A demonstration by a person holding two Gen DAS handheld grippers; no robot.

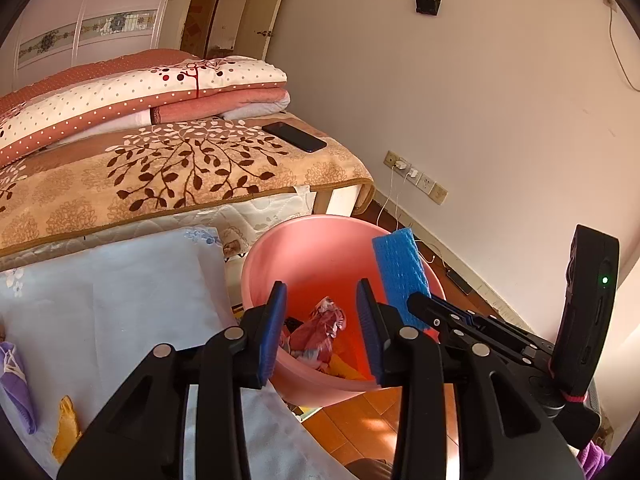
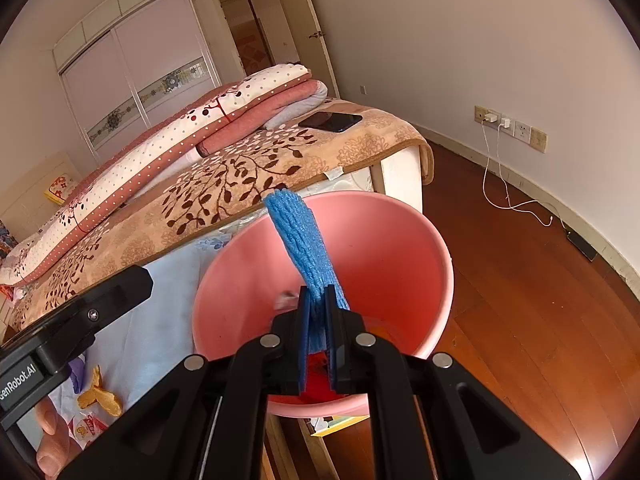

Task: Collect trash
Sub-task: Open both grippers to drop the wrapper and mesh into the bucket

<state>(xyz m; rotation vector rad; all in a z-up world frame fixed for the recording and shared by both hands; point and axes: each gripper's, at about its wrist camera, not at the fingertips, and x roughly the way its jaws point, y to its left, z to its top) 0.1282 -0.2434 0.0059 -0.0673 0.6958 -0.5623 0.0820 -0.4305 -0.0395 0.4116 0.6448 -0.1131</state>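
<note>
A pink plastic bin [image 1: 304, 256] stands on the floor beside the bed; it also shows in the right wrist view [image 2: 384, 248]. Crumpled red wrappers [image 1: 320, 328] lie in its bottom. My right gripper [image 2: 318, 300] is shut on a blue foam sheet [image 2: 304, 244] and holds it over the bin's mouth; the sheet shows in the left wrist view [image 1: 400, 276] too. My left gripper [image 1: 322, 308] is open and empty, just above the bin's near rim.
A light blue cloth [image 1: 120, 300] covers the bed edge, with a purple scrap [image 1: 16, 384] and an orange peel [image 1: 66, 424] on it. More scraps [image 2: 98, 398] lie there. A phone [image 1: 294, 136] rests on the brown blanket. Charger cables [image 2: 516, 200] trail on the wooden floor.
</note>
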